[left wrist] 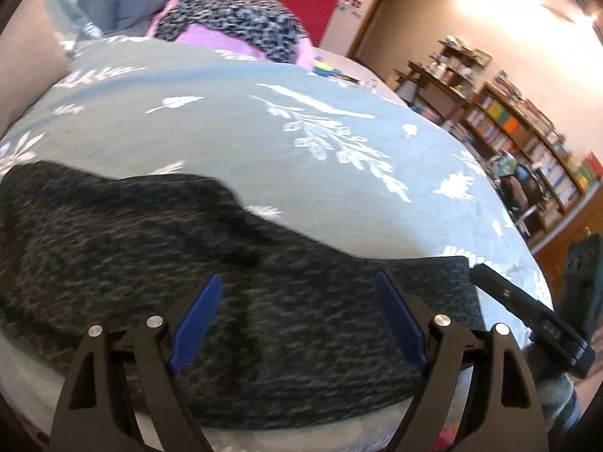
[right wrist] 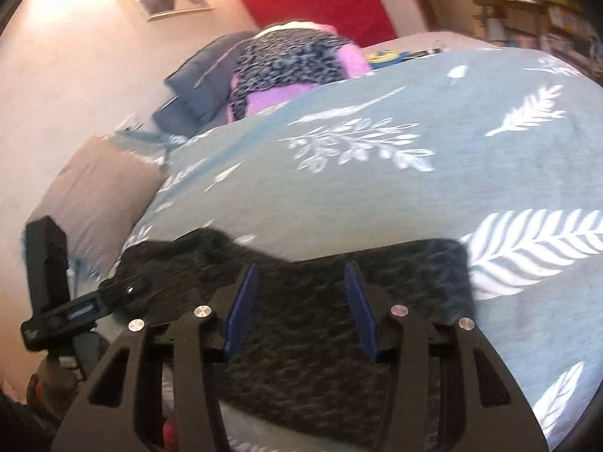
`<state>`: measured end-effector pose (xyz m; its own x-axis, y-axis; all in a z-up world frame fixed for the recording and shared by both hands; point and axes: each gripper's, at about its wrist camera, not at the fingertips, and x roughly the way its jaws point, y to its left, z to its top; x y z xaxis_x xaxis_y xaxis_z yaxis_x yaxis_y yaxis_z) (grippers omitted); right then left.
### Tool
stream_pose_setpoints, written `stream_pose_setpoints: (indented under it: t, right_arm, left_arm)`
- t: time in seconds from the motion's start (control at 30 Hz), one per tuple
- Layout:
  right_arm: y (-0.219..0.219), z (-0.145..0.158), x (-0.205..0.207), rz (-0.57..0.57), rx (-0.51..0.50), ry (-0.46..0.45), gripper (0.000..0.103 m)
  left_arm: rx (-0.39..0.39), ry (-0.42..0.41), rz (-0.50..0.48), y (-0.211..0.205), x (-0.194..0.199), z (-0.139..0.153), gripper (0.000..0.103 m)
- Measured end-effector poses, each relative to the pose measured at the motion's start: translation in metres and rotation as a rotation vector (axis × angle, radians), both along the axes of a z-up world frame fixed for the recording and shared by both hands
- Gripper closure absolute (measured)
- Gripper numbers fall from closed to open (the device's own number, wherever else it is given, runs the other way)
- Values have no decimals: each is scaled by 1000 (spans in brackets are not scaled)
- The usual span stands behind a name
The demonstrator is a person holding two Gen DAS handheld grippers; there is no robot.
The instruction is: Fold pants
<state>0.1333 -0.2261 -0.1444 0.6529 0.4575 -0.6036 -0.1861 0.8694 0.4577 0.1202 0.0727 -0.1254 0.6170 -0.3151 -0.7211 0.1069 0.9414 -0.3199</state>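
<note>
Dark heathered pants (left wrist: pixel 226 282) lie flat on the bed near its front edge, also seen in the right wrist view (right wrist: pixel 320 320). My left gripper (left wrist: pixel 297 278) hovers over them with its blue-padded jaws wide apart and nothing between the pads. Over the pants' right part, my right gripper (right wrist: pixel 301 267) stands open at a medium width, its pads pressing on nothing. Both pictures are smeared by motion. Whether the fingertips touch the cloth cannot be told.
The bed cover (left wrist: pixel 264 143) is grey-blue with white leaf prints. A purple and black speckled bundle (left wrist: pixel 233 19) and blue pillows (right wrist: pixel 203 75) lie at the far end, and a tan pillow (right wrist: pixel 98 188) at the left. Bookshelves (left wrist: pixel 520 139) line the right wall.
</note>
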Motion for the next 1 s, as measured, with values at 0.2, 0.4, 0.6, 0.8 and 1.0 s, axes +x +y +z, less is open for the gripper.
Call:
stream_pose_setpoints:
  t: [0.2, 0.4, 0.6, 0.8, 1.0]
  right_arm:
    - [-16, -15, 22, -33, -13, 14, 53]
    - [-18, -50, 40, -55, -42, 90, 53]
    - [-10, -73, 43, -53, -104, 100, 53]
    - [-19, -51, 28, -72, -55, 67, 53]
    - [-30, -26, -10, -88, -128, -1, 53]
  left_arm:
    - [-5, 40, -43, -29, 29, -27, 20]
    - [110, 42, -67, -44, 40, -60, 20]
    - [149, 11, -99, -49, 39, -70, 20]
    - [151, 13, -106, -48, 31, -69, 20]
    - [101, 44, -58, -30, 17, -55, 20]
